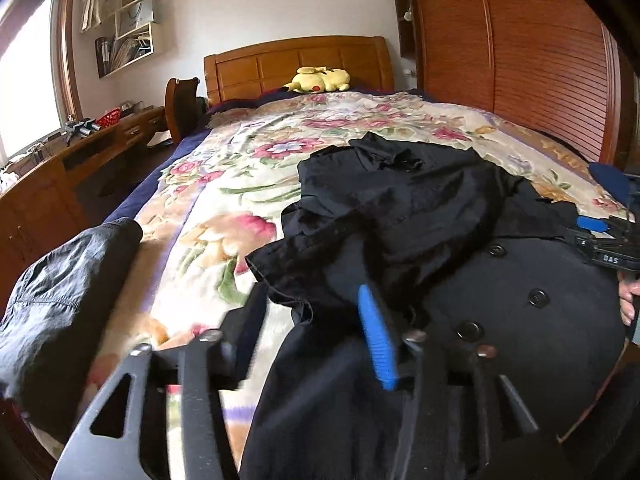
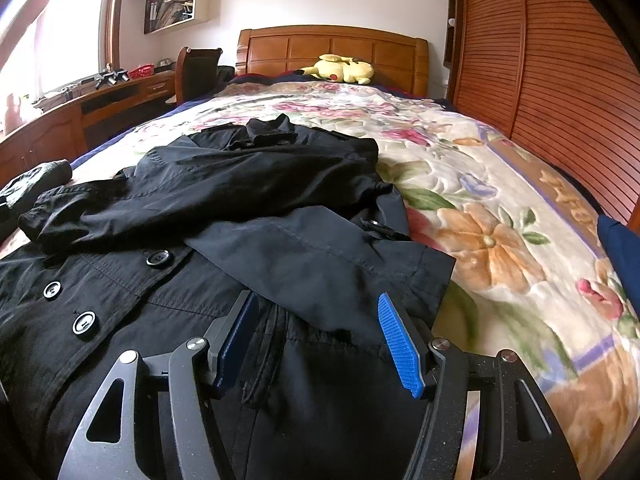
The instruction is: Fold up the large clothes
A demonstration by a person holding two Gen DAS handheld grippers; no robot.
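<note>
A black button-front coat (image 1: pixel 440 208) lies on the floral blanket (image 1: pixel 224 168), with both sleeves laid across its front. In the left wrist view my left gripper (image 1: pixel 312 320) is blurred. Its jaws stand apart over the coat's left edge, a sleeve cuff (image 1: pixel 280 268) just ahead, and nothing is pinched. In the right wrist view my right gripper (image 2: pixel 318 304) is open low over the coat (image 2: pixel 240 200). The right sleeve's cuff (image 2: pixel 400 276) lies between its blue pads (image 2: pixel 400 344), which do not press it. The right gripper (image 1: pixel 608 240) also shows at the left view's right edge, a hand beneath it.
A dark grey garment (image 1: pixel 60 300) lies bunched at the bed's left edge. A yellow plush toy (image 2: pixel 344 68) rests by the wooden headboard. A slatted wardrobe (image 2: pixel 560 80) runs along the right side. A wooden desk (image 1: pixel 80 148) stands at left. Something blue (image 2: pixel 620 248) lies at right.
</note>
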